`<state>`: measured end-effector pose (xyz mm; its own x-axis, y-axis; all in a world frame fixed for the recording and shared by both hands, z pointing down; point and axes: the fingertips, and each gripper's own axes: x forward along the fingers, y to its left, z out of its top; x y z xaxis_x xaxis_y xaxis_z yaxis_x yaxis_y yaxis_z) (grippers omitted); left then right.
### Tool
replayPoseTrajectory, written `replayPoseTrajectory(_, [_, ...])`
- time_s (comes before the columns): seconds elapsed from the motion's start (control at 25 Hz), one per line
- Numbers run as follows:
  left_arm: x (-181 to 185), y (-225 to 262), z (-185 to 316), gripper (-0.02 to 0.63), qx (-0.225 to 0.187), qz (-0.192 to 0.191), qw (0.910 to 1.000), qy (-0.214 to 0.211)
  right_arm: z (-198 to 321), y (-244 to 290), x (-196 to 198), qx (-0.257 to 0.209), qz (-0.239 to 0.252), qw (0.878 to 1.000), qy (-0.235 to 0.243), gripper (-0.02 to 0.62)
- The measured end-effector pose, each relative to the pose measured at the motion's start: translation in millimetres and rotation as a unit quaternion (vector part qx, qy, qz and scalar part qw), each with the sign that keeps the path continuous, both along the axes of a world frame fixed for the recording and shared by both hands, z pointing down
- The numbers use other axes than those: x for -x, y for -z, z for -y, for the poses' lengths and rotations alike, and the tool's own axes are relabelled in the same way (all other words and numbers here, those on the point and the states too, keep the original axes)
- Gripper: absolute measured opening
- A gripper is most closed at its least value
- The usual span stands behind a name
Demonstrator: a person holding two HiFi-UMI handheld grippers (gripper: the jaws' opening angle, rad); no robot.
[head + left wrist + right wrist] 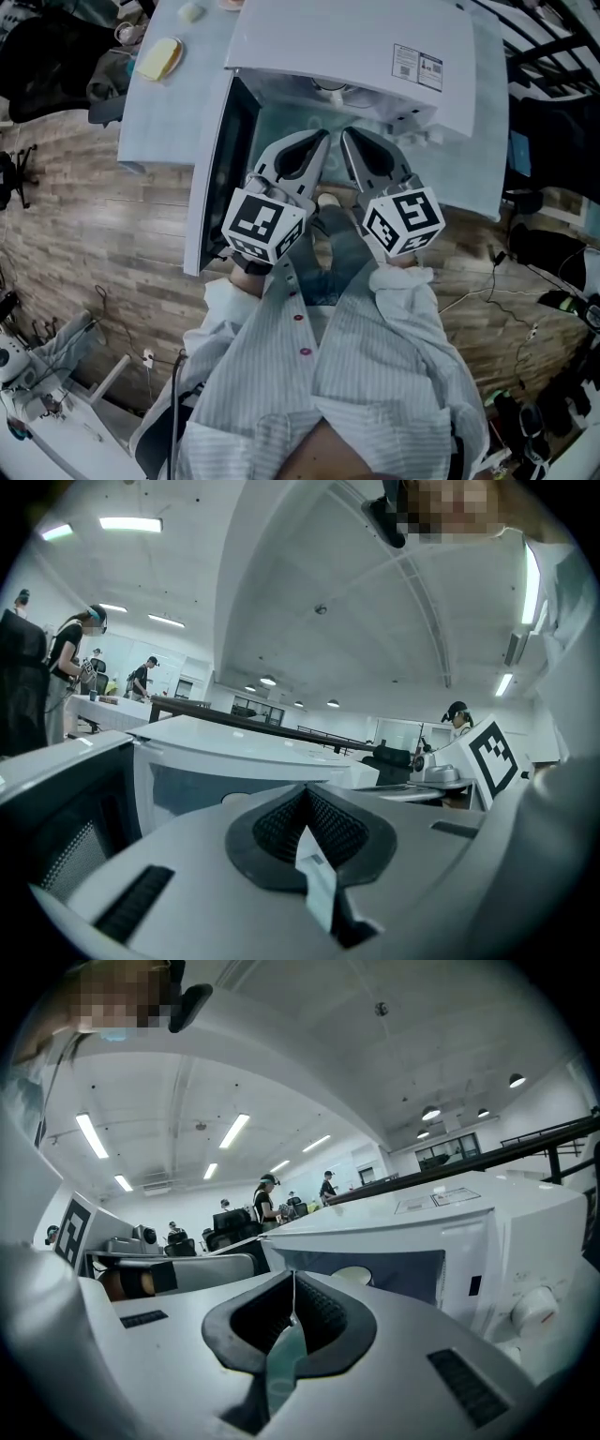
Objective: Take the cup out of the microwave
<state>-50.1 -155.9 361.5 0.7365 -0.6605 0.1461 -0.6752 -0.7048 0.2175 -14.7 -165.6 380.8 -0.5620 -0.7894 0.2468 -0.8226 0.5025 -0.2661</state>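
White enamel covers the boxy microwave oven (375, 56), which stands at twelve o'clock from the person in the head view. Its dark-windowed door (220, 173) is swung wide open at nine o'clock of the cavity. The pale round cup (356, 1276) sits inside the cavity, only its rim showing above the gripper body in the right gripper view. The left gripper view shows the same pale rim low in the opening.

The grey two-jaw left gripper (317, 145) and the matching right gripper (349, 141) are held side by side, both pointing toward twelve o'clock at the open cavity. Their tips are near each other and just in front of the opening. Neither touches the cup.

In the left gripper view the ribbed black pads (328, 822) of the left gripper meet in a closed line with nothing gripped. In the right gripper view the right gripper's jaws are likewise pressed together and empty. Each gripper carries a black-and-white marker cube (265, 223) at its six o'clock end.

A white round control knob (534, 1312) sits at four o'clock of the cavity in the right gripper view. A pale blue table (159, 112) lies at ten o'clock of the microwave in the head view, with a yellow sponge-like block (159, 58) on it.
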Motion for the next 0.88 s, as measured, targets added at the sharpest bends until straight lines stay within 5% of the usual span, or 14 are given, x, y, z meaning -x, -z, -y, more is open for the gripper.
replayPoseTrajectory(0.88, [1.3,-59.5,35.2,0.009,0.024,0.009,0.9992,0.031,29.2,-76.1,7.4,0.045,-0.005,0.999,0.018,0.035])
